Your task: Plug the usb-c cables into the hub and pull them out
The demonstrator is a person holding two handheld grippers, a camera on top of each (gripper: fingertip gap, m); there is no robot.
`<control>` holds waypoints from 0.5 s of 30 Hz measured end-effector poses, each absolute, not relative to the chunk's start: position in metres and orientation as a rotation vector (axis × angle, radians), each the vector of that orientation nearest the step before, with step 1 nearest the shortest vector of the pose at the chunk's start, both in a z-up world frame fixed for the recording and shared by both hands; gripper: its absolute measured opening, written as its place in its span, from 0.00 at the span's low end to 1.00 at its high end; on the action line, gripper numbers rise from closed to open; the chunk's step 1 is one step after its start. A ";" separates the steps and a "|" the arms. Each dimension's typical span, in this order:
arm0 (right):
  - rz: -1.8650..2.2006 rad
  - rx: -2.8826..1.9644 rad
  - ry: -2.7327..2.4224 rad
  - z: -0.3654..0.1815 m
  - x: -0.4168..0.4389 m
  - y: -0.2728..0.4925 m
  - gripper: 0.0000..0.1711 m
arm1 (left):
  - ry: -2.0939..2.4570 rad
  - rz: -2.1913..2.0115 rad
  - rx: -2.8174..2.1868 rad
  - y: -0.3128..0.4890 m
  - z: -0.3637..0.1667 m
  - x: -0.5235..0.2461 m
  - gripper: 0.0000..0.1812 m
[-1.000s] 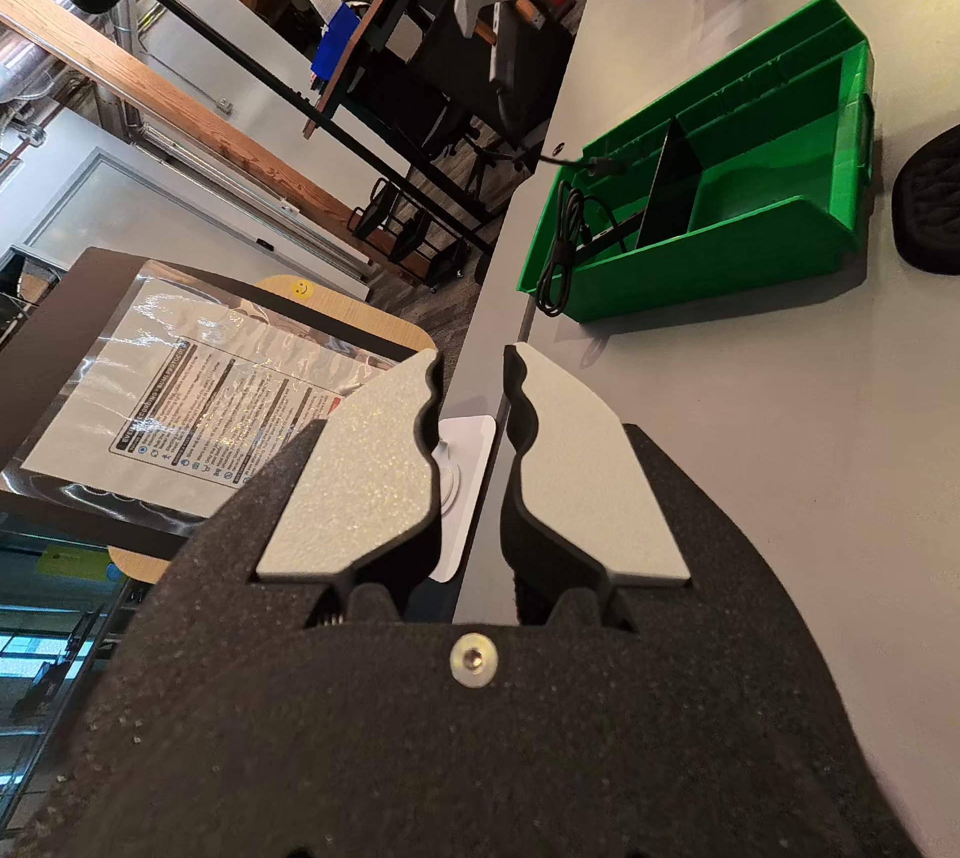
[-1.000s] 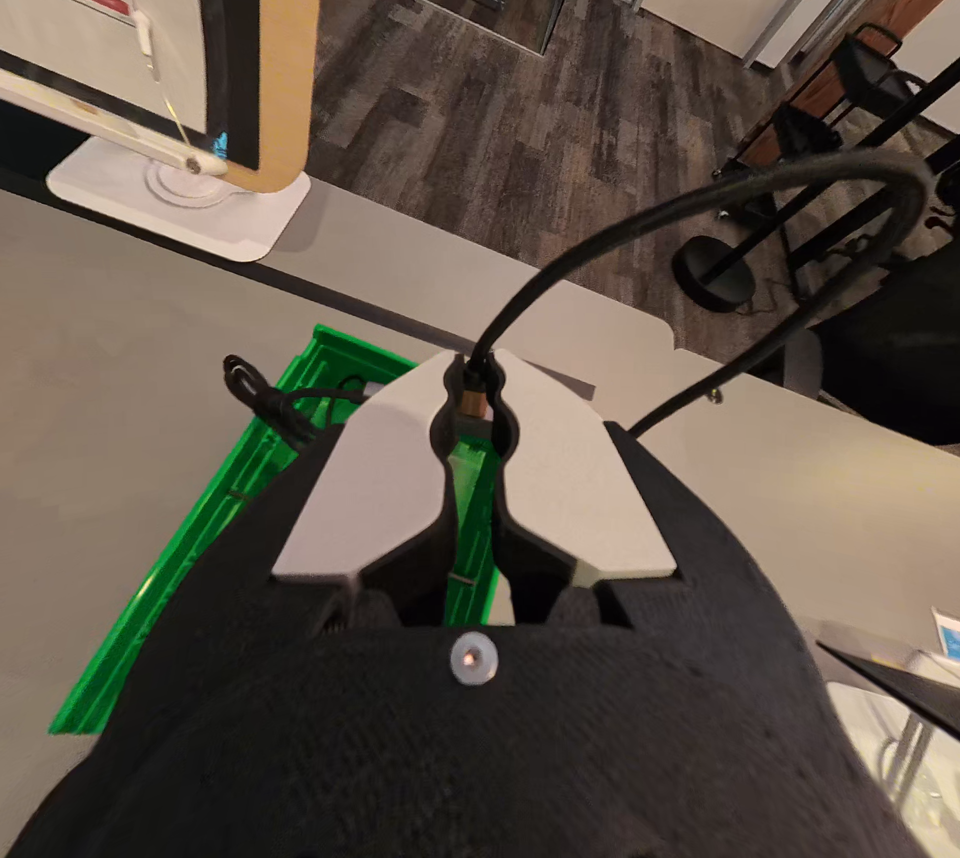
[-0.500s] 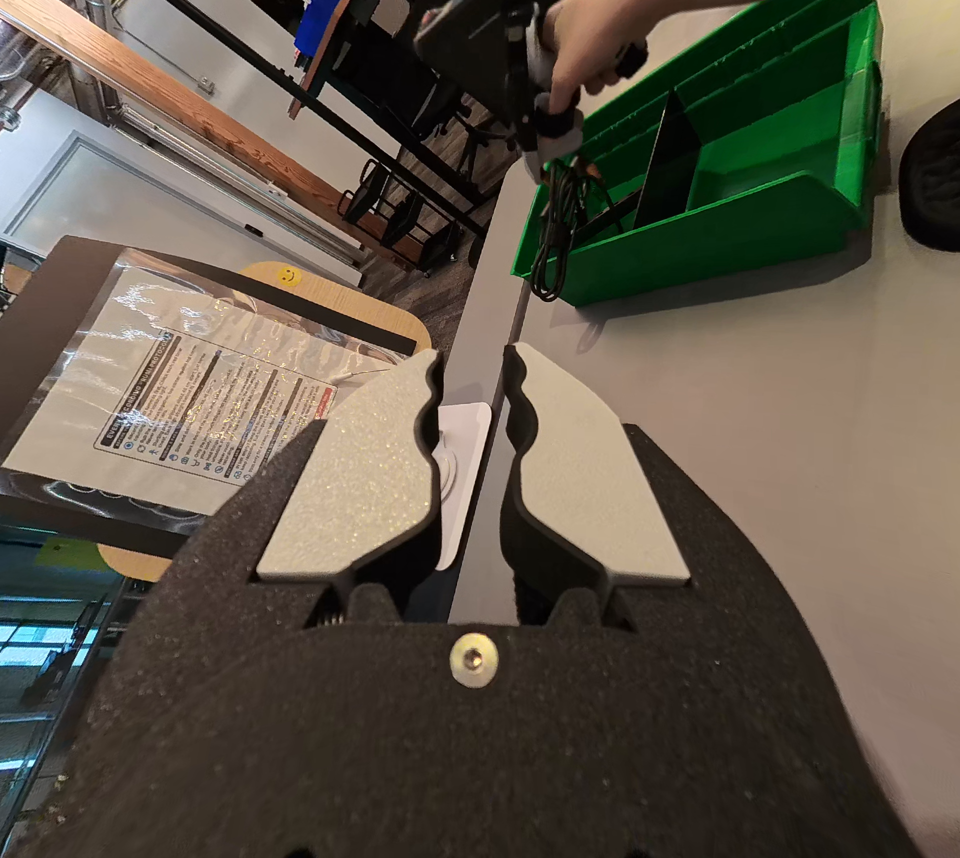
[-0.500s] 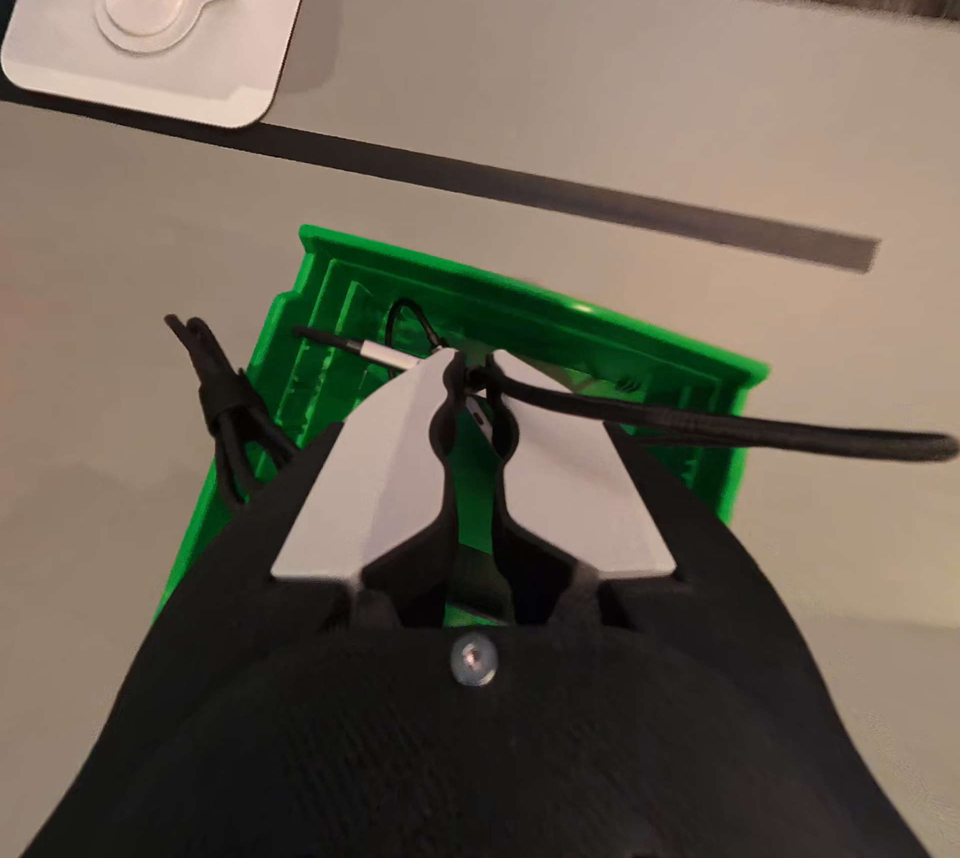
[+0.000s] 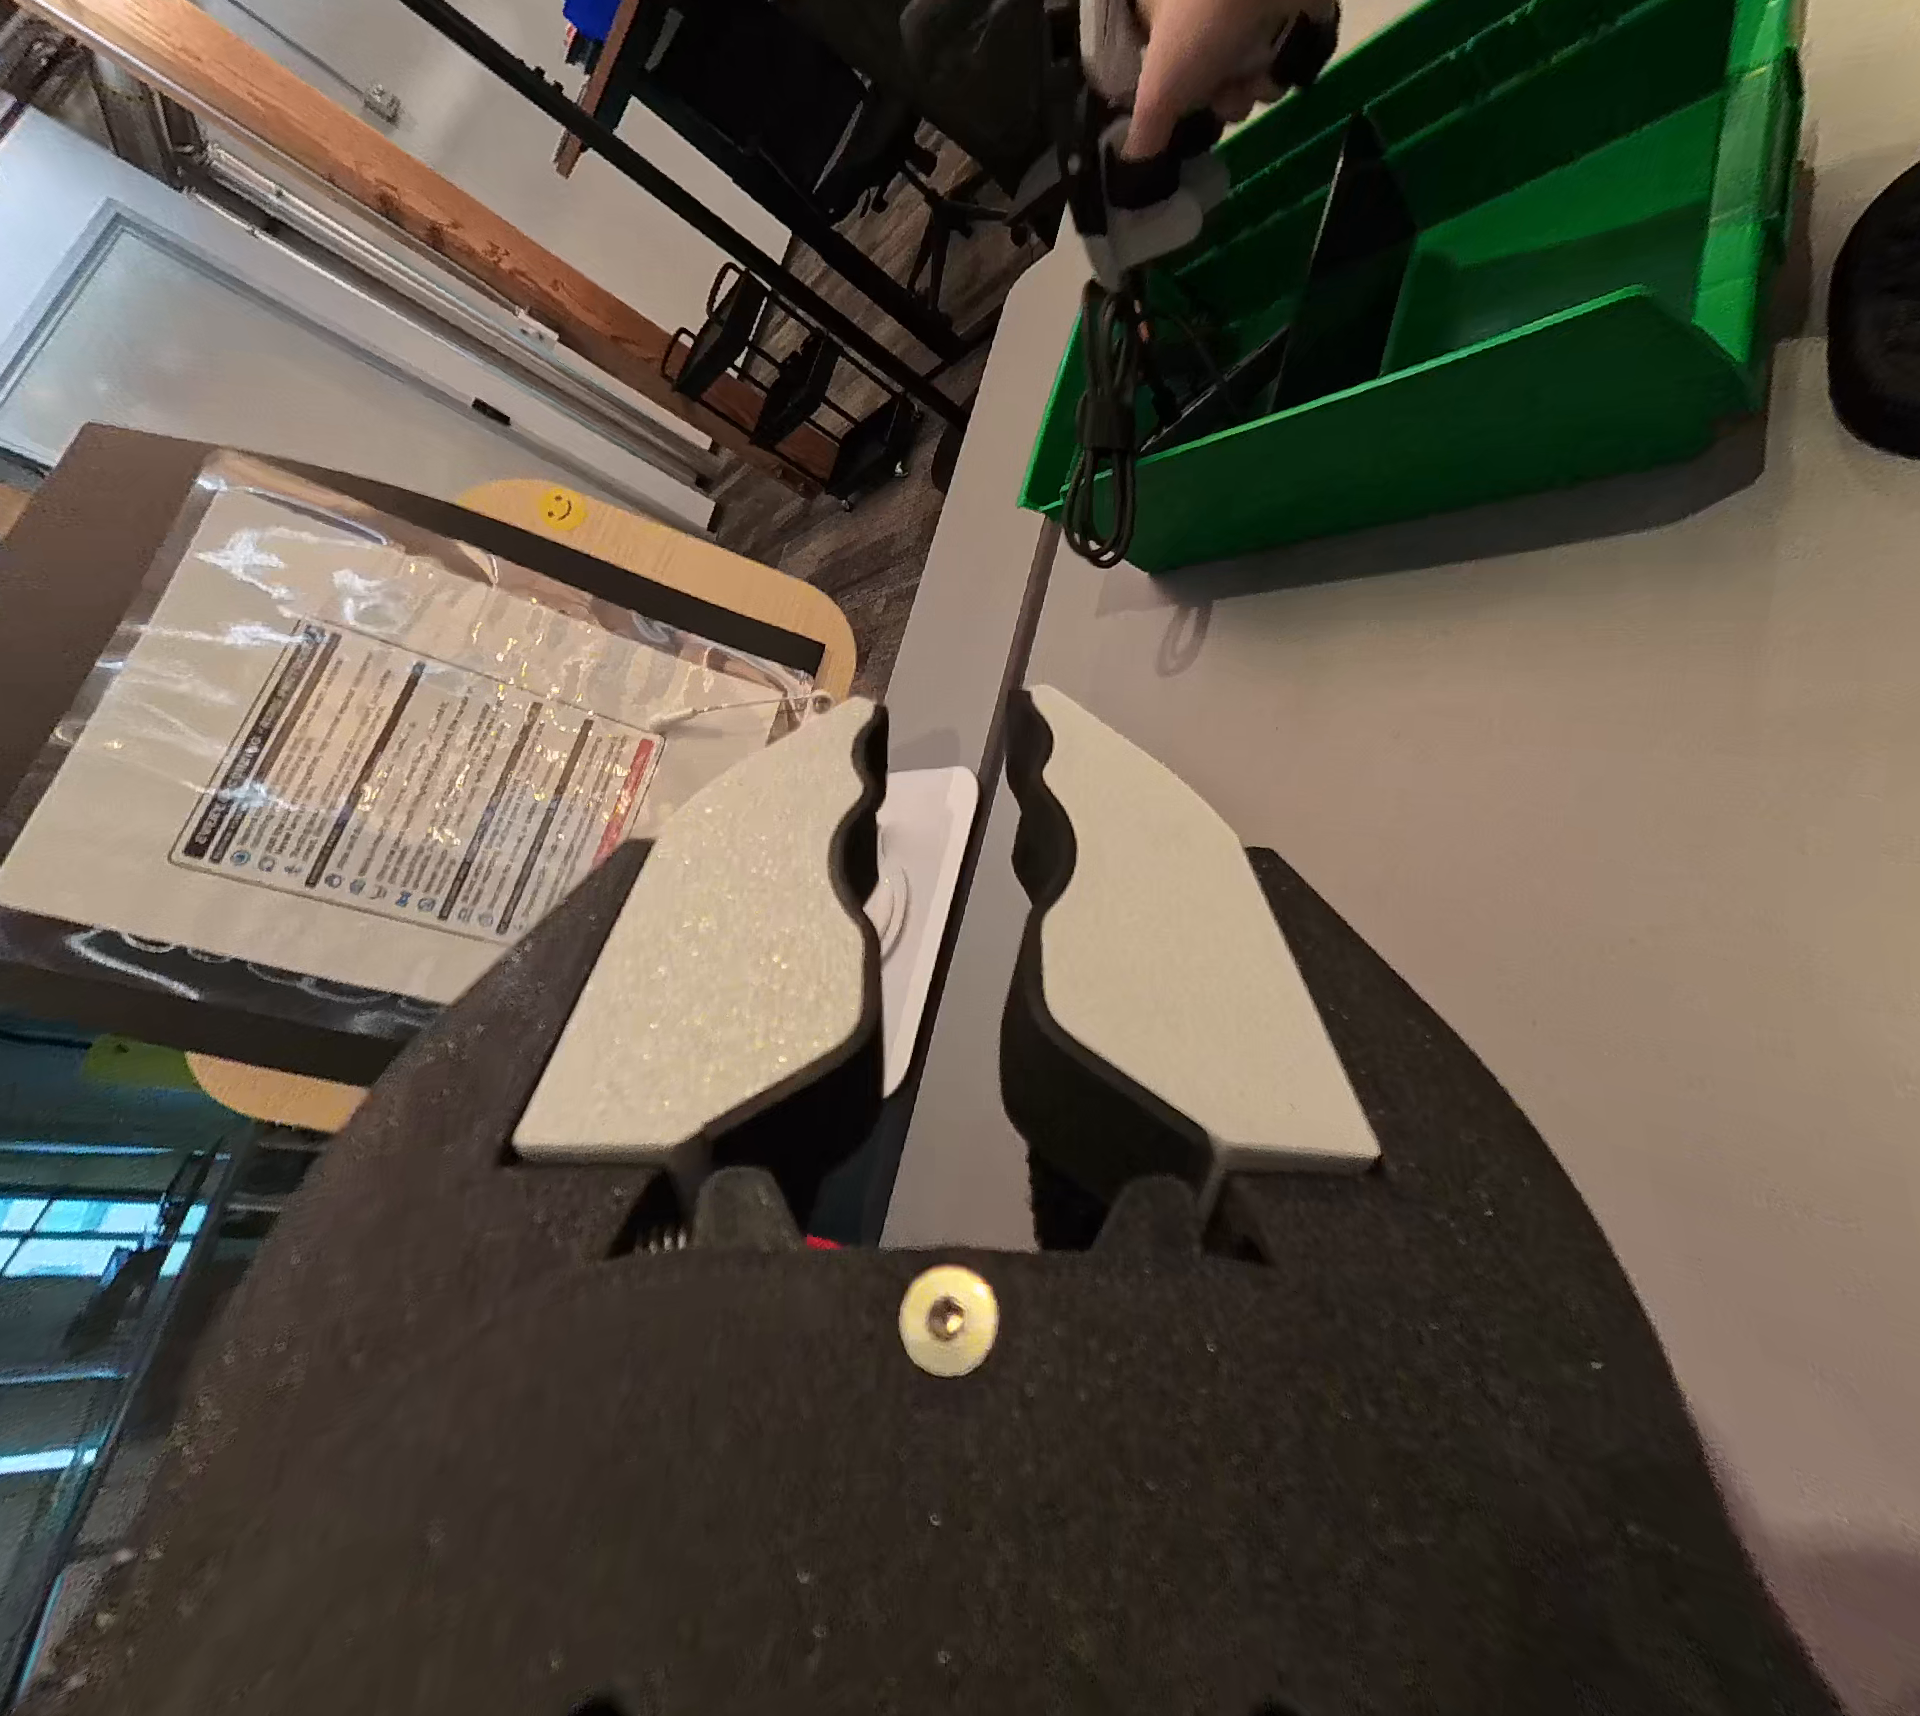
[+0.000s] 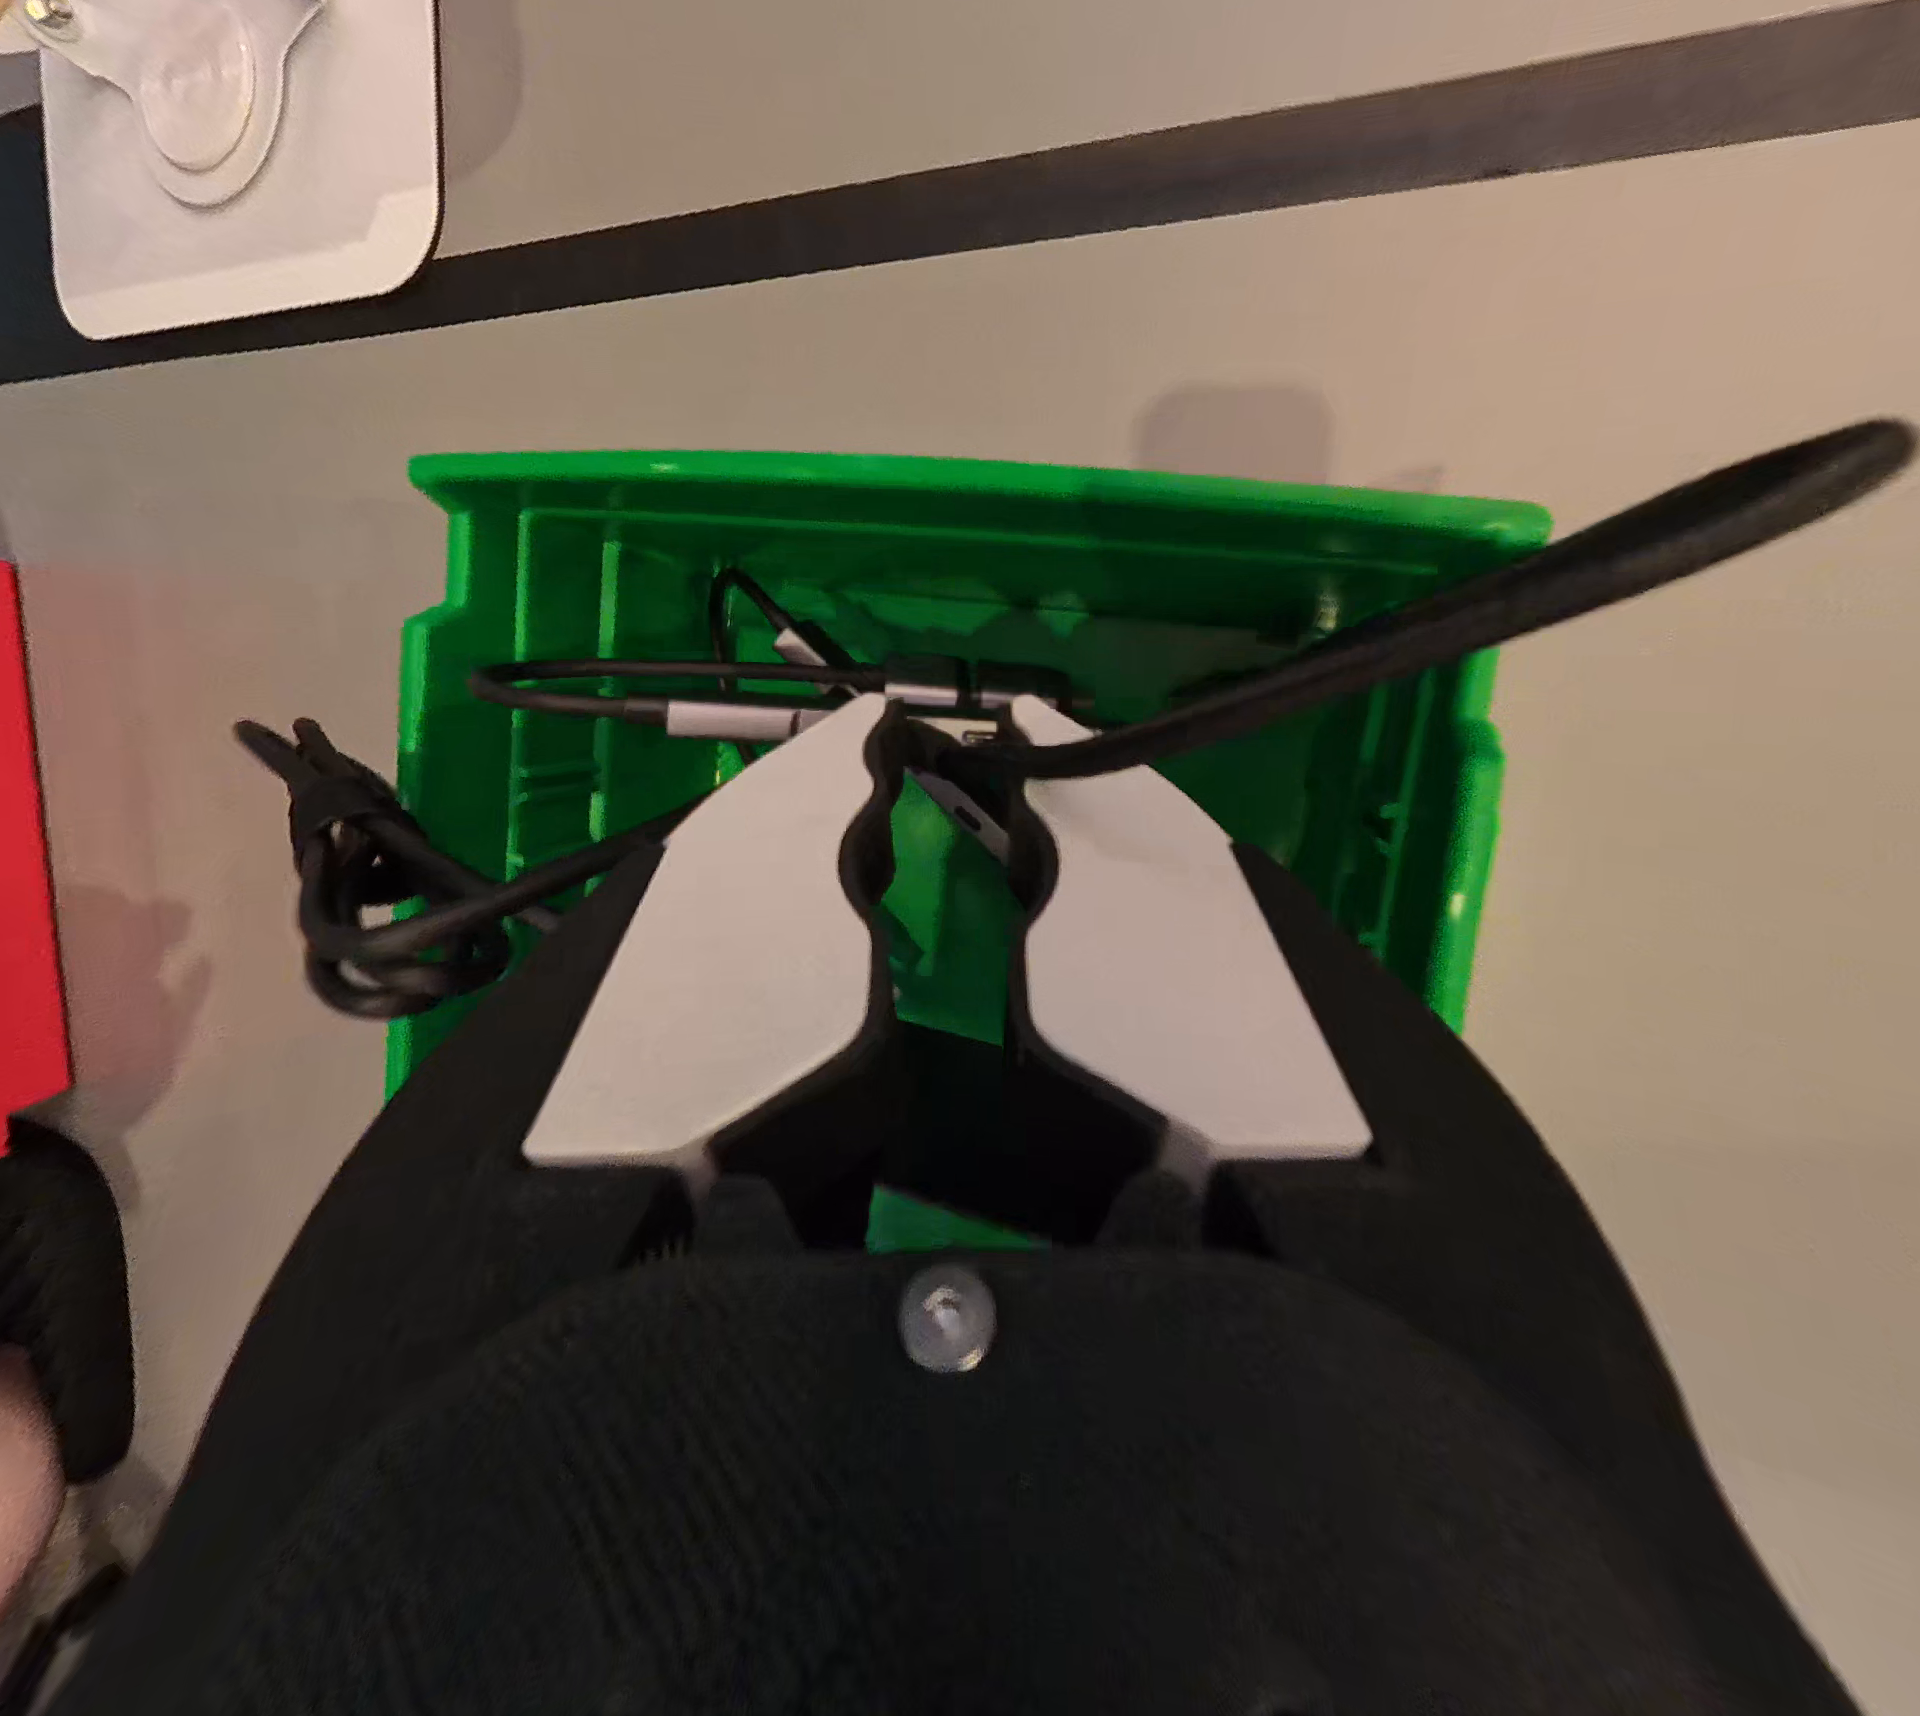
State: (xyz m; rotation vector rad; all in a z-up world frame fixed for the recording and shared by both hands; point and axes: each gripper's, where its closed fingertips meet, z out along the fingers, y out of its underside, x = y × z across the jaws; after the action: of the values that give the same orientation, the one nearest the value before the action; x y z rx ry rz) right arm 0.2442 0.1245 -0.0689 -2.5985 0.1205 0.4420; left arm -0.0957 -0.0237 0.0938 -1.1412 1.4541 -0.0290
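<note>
My right gripper (image 6: 951, 716) hangs over the end compartment of a green bin (image 6: 966, 492). Its jaws stand apart. The grey plug (image 6: 971, 819) of a thick black usb-c cable (image 6: 1558, 596) sits loose between them, and the cable arcs off to the right. Several thinner silver-ended cables (image 6: 727, 716) lie in the bin below. I cannot make out the hub. My left gripper (image 5: 951, 716) is open and empty, low over the grey table, well short of the bin (image 5: 1558, 378). In the left wrist view a hand holds the right gripper (image 5: 1132, 212) over the bin's end.
A tied black cable bundle (image 6: 353, 897) hangs over the bin's wall; it also shows in the left wrist view (image 5: 1101, 440). A black divider (image 5: 1340, 295) stands in the bin. A white stand base (image 6: 239, 77) holds a sign board (image 5: 364, 783) by the table seam. A black pad (image 5: 1881, 316) lies far right.
The right gripper came down over the bin with the black cable and tilted to look into it. Its jaws have widened around the plug. The left gripper stayed nearly still.
</note>
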 end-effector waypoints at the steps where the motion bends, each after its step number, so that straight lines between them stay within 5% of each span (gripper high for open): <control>1: 0.431 -2.598 0.099 -0.062 0.245 0.120 0.13 | 1.443 -0.026 -1.155 -0.022 0.095 -0.099 0.12; 5: 0.392 -2.538 0.023 -0.022 0.249 0.085 0.22 | 1.329 -0.006 -1.319 -0.006 0.100 -0.125 0.12; 15: 0.422 -2.425 0.087 -0.012 0.257 0.036 0.19 | 1.133 0.032 -1.525 0.009 0.107 -0.176 0.12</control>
State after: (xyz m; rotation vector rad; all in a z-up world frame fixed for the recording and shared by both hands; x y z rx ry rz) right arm 0.2572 0.0364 -0.0120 -2.4253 0.0875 0.4218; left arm -0.1762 0.0093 0.1072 -1.5250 1.1328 0.0321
